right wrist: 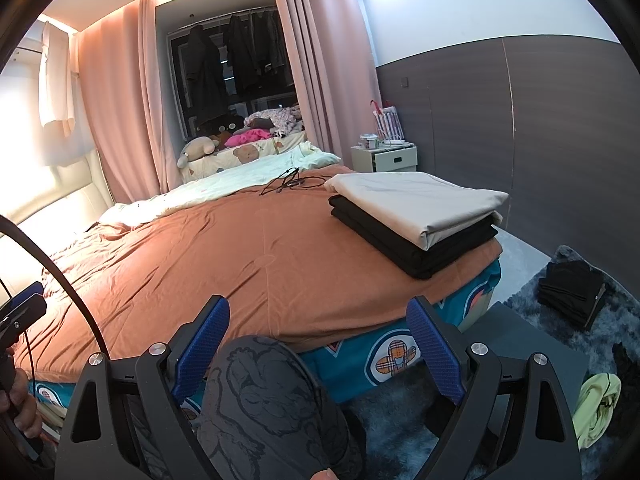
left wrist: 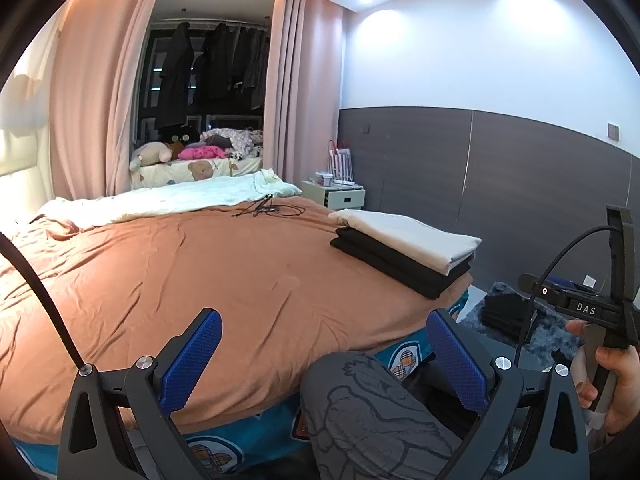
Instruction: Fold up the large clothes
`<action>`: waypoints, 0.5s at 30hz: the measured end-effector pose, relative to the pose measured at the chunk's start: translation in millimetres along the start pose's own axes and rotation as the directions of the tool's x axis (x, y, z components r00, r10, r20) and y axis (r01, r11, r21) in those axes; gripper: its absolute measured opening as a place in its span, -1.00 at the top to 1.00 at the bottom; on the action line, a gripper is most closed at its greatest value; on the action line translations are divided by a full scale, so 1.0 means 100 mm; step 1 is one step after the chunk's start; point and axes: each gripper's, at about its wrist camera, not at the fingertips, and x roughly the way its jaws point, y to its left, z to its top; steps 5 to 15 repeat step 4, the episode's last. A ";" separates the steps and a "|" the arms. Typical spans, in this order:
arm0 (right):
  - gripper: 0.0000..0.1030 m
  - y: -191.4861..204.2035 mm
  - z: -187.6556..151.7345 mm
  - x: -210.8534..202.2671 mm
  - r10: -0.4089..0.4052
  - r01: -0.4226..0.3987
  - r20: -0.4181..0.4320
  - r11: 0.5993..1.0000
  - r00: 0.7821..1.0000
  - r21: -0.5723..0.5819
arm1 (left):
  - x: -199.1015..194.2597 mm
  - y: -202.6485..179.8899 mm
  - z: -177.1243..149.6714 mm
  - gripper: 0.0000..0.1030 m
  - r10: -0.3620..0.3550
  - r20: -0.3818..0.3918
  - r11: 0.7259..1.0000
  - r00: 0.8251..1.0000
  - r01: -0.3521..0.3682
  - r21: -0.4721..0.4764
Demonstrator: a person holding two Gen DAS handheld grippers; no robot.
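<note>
Two grippers: your left gripper (left wrist: 324, 356) and your right gripper (right wrist: 320, 340) both have their blue pads spread wide, with nothing pinched between them.
Where they are: both hang low at the near edge of the bed, over your knee (right wrist: 264, 392) in grey printed trousers.
Folded pile: a cream folded cloth (right wrist: 416, 204) lies on top of black folded clothes (right wrist: 412, 244), at the right corner of the orange bedspread (right wrist: 224, 256).
Free spot: the middle of the bedspread in front of you is bare, so it looks like the place for your next fold.
Clothes left to fold: a black pile (right wrist: 570, 292) lies on the grey fluffy rug (right wrist: 624, 320) to your right, and a yellow-green garment (right wrist: 596, 408) lies crumpled nearer to you.
Step now: it looks like you are between clothes, so pick the next one.
How to do it well: reach down to your right and pinch one layer only. Lift it high, lay it flat on the bare spot, and smooth it before you fold.
Watch out: keep clear of the black cable (right wrist: 292, 182) farther back on the bed, and do not bump the neat pile.
</note>
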 end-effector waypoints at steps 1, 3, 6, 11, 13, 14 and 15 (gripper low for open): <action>-0.74 -0.02 0.01 0.00 -0.002 0.002 0.003 1.000 1.000 0.001 | 0.00 0.00 0.00 -0.99 0.002 0.001 1.000 1.000 -0.002 0.001; -0.74 -0.05 0.02 0.00 -0.003 0.003 0.008 1.000 1.000 0.002 | -0.01 -0.01 0.00 -0.99 0.004 0.005 1.000 1.000 -0.004 0.000; -0.74 -0.07 0.02 -0.01 -0.004 0.004 0.010 1.000 1.000 0.002 | -0.02 -0.02 0.00 -0.99 0.005 0.006 1.000 1.000 -0.005 0.000; -0.74 -0.07 0.02 -0.01 -0.004 0.004 0.010 1.000 1.000 0.002 | -0.02 -0.02 0.00 -0.99 0.005 0.006 1.000 1.000 -0.005 0.000; -0.74 -0.07 0.02 -0.01 -0.004 0.004 0.010 1.000 1.000 0.002 | -0.02 -0.02 0.00 -0.99 0.005 0.006 1.000 1.000 -0.005 0.000; -0.74 -0.07 0.02 -0.01 -0.004 0.004 0.010 1.000 1.000 0.002 | -0.02 -0.02 0.00 -0.99 0.005 0.006 1.000 1.000 -0.005 0.000; -0.74 -0.07 0.02 -0.01 -0.004 0.004 0.010 1.000 1.000 0.002 | -0.02 -0.02 0.00 -0.99 0.005 0.006 1.000 1.000 -0.005 0.000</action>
